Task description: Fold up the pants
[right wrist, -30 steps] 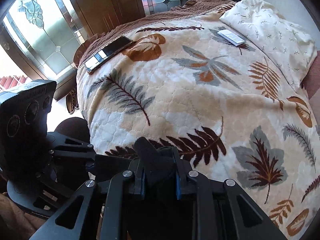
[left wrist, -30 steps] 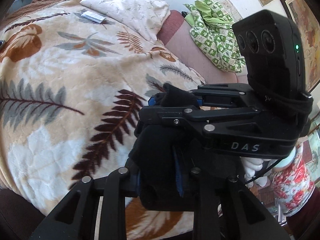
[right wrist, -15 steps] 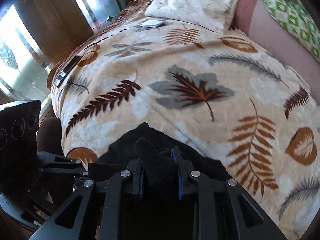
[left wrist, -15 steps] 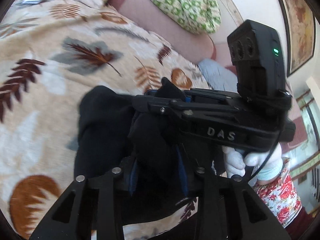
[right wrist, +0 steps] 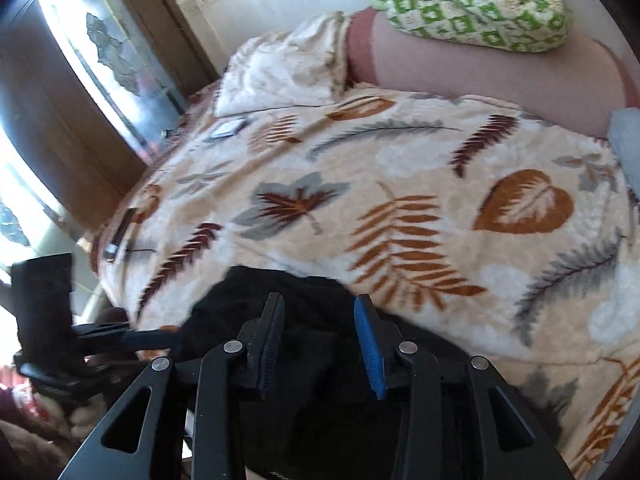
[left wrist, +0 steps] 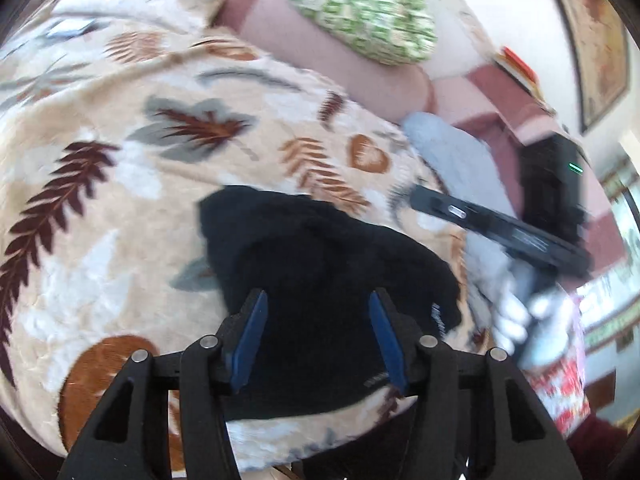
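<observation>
The black pants [left wrist: 316,280] lie bunched on the leaf-patterned blanket [left wrist: 120,208] near the bed's front edge. My left gripper [left wrist: 318,304] is open just above them, with its blue pads [left wrist: 252,336] spread apart and nothing between them. In the right wrist view the pants [right wrist: 312,320] lie under my right gripper [right wrist: 318,308], which is also open and empty. The right gripper's body [left wrist: 500,232] shows at the right of the left wrist view, held in a white-gloved hand. The left gripper's body [right wrist: 44,320] shows at the far left of the right wrist view.
A white pillow [right wrist: 280,72] and a green-checked cloth [right wrist: 472,0] lie at the bed's head, on a pink bolster [right wrist: 460,64]. A phone [right wrist: 120,232] and a small white packet [right wrist: 228,128] rest on the blanket. A grey cloth [left wrist: 452,160] lies at the right edge.
Both grippers were shut on the black pants and have opened, letting them drop onto the blanket. Both have drawn back and the right gripper has swung away to the right.
</observation>
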`<move>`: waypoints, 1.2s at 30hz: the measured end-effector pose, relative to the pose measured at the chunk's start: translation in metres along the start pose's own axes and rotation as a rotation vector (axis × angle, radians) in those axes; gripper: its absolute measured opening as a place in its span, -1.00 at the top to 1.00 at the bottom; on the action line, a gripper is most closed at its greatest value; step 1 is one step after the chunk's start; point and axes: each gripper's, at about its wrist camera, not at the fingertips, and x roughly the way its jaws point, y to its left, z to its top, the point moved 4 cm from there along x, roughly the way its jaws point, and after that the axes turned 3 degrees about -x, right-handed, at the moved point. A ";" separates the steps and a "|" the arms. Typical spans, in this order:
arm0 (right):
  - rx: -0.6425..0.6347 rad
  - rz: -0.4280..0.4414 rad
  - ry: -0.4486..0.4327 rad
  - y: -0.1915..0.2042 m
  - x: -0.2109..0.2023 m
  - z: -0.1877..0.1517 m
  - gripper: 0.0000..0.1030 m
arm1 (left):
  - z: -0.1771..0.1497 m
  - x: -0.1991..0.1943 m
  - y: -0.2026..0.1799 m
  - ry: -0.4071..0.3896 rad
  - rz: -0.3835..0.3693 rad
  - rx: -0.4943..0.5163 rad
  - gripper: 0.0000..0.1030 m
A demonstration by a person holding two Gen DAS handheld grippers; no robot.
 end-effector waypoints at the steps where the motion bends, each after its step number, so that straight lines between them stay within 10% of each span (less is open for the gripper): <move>1: 0.004 0.055 0.010 0.012 0.006 -0.001 0.20 | 0.003 0.006 0.007 -0.001 0.006 -0.023 -0.01; 4: 0.012 0.118 0.068 0.033 0.036 -0.014 0.20 | -0.004 0.023 0.019 0.033 0.052 -0.039 -0.01; 10: 0.073 -0.026 0.192 0.006 0.091 -0.055 0.27 | -0.025 0.038 0.016 0.030 0.123 0.062 -0.02; 15: -0.060 -0.131 0.160 0.033 0.076 -0.023 0.16 | -0.026 0.027 0.021 0.014 0.066 0.018 -0.03; 19: -0.148 -0.102 0.152 0.056 0.084 0.014 -0.36 | -0.026 0.004 0.028 -0.045 0.053 -0.012 -0.04; 25: -0.244 -0.100 0.309 0.090 0.157 0.030 -0.36 | -0.019 0.010 0.050 -0.040 0.075 -0.069 -0.04; 28: -0.327 -0.184 0.437 0.095 0.184 0.012 0.63 | -0.028 0.029 0.042 0.051 0.048 -0.027 0.16; 36: -0.302 -0.277 0.374 0.089 0.184 0.033 0.87 | -0.041 0.033 0.027 0.051 0.130 0.053 0.38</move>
